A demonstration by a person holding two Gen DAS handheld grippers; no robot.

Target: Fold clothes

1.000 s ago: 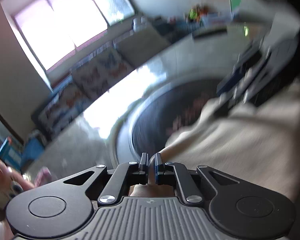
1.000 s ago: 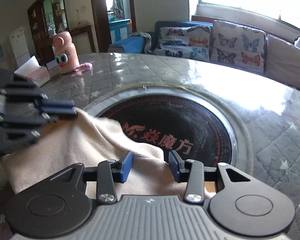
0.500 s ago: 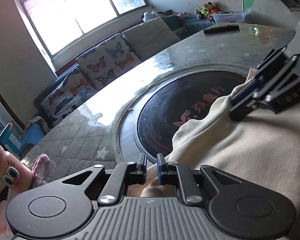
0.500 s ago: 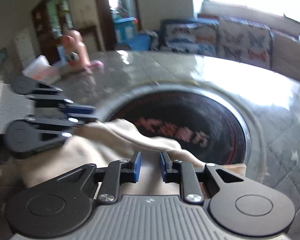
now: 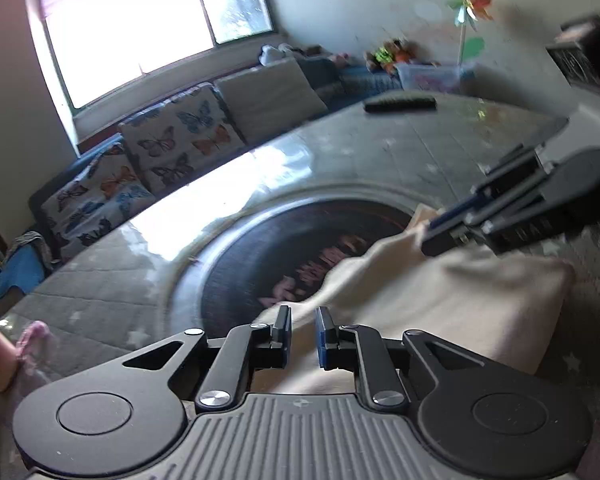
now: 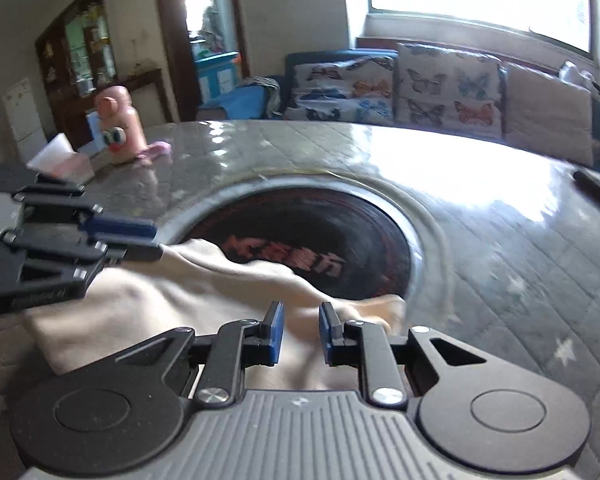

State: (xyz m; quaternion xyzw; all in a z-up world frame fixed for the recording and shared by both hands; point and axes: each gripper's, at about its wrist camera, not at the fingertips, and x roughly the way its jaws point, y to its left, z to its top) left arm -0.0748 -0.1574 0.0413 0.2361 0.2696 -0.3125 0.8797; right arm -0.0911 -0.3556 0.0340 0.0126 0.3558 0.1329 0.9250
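Observation:
A cream garment (image 5: 440, 300) lies on the near part of the round table, its far edge overlapping the black centre disc (image 5: 284, 248). My left gripper (image 5: 302, 332) has its blue pads narrowly apart with the garment's left corner pinched between them. My right gripper (image 6: 300, 330) grips the right corner the same way. Each wrist view shows the other gripper from the side, left gripper (image 6: 140, 240) and right gripper (image 5: 432, 236), with the cloth running into its fingertips. The edge between them is raised and sags in the middle over the disc (image 6: 340, 232).
The table wears a grey quilted cover (image 6: 500, 240). A pink cartoon bottle (image 6: 120, 128) and a tissue box (image 6: 60, 160) stand at the far left edge. A black remote (image 5: 400, 103) lies at the far right. A sofa with butterfly cushions (image 6: 380, 84) stands beyond.
The right jaws went from wide apart to narrow on the garment's corner. Both grippers have shifted across the table, and the cloth's far edge now hangs raised between them.

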